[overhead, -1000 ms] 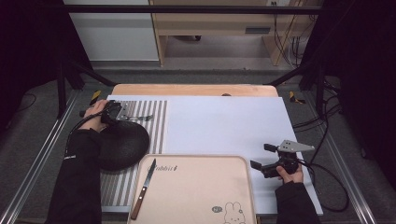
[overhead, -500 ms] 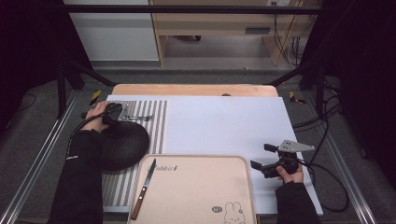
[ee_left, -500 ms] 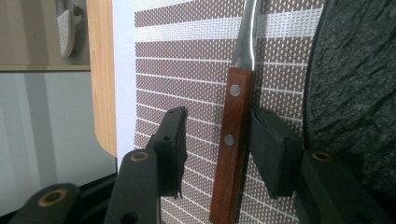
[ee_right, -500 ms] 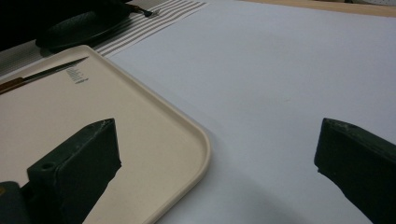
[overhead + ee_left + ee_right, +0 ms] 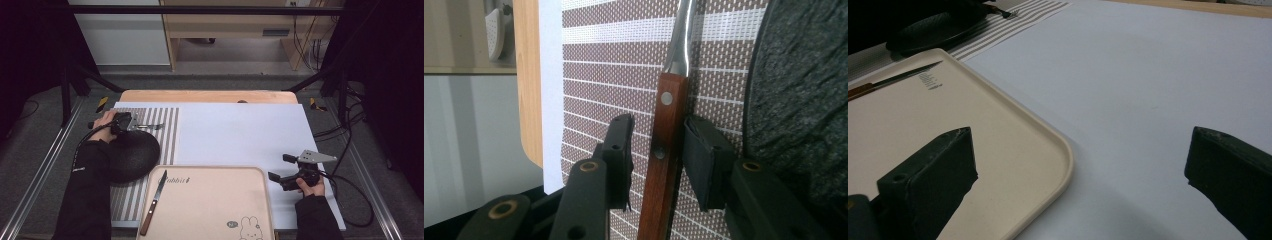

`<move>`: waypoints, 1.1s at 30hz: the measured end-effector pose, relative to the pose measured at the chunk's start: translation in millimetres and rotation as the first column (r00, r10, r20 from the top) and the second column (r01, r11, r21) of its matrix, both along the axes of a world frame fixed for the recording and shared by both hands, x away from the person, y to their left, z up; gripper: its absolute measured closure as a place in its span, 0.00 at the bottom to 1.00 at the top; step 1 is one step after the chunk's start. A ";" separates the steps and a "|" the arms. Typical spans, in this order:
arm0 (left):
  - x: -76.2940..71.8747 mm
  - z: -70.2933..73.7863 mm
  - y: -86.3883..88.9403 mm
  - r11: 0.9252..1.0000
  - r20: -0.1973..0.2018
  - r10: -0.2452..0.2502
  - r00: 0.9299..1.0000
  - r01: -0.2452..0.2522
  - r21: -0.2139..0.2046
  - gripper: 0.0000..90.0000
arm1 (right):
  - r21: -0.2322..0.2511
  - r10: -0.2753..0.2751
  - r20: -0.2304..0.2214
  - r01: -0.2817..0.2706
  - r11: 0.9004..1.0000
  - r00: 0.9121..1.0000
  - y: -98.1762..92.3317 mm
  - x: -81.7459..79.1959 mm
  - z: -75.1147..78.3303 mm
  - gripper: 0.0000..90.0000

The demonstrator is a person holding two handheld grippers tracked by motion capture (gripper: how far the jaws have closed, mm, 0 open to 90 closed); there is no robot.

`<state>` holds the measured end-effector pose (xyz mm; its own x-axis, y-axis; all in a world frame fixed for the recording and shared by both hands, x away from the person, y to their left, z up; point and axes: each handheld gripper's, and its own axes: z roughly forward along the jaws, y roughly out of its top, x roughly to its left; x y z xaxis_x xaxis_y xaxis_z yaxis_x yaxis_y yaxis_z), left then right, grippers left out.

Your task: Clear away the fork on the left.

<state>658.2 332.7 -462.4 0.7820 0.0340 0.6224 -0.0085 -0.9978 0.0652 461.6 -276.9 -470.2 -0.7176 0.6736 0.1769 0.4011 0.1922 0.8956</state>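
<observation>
High view: left gripper [image 5: 131,121] at fork [image 5: 150,126] on striped placemat [image 5: 165,130], beside black plate [image 5: 131,155]; right gripper [image 5: 280,175] idle, jaws wide.

Left gripper view: jaws have been closing around the fork's wooden handle [image 5: 663,150], gaps visible. Off-centre closure could twist it.

Right gripper view: tray [image 5: 1048,150] near.

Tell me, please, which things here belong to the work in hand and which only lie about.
In the job: wooden-handled metal fork; left gripper, whose jaws have just been closing around the fork's handle and are not yet pressing on it.

Lying about: black round stone plate; brown-striped placemat; beige tray carrying a wooden-handled knife; open right gripper; white table sheet.
</observation>
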 end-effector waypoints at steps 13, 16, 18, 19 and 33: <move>-3.3 -3.4 -2.7 0.999 0.003 -0.020 1.000 0.020 0.030 0.82 | 0.002 0.000 0.002 0.000 1.000 1.000 -0.4 -0.2 0.5 0.00; -4.0 -4.0 -2.6 0.999 0.010 -0.021 1.000 0.020 0.031 0.83 | 0.005 0.000 0.002 0.000 1.000 1.000 -0.4 -0.3 0.6 0.00; -4.5 -4.3 -2.7 0.999 0.015 -0.026 1.000 0.026 0.038 0.83 | 0.005 0.000 0.001 0.000 1.000 1.000 -0.4 -0.3 0.7 0.00; -4.8 -4.6 -3.0 0.999 0.016 -0.029 0.999 0.029 0.042 0.83 | 0.005 0.000 0.002 0.000 1.000 1.000 -0.4 -0.4 0.7 0.00; -6.4 -6.0 -6.1 0.997 0.037 -0.033 0.999 0.031 0.073 0.85 | 0.000 -0.003 0.005 0.003 1.000 1.000 -0.7 -0.2 0.5 0.00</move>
<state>651.8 326.6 -468.4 0.7577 -0.0365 0.6515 -0.0415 -0.9991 -0.0077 461.4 -277.6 -469.7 -0.7166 0.6755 0.1737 0.3975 0.1909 0.8975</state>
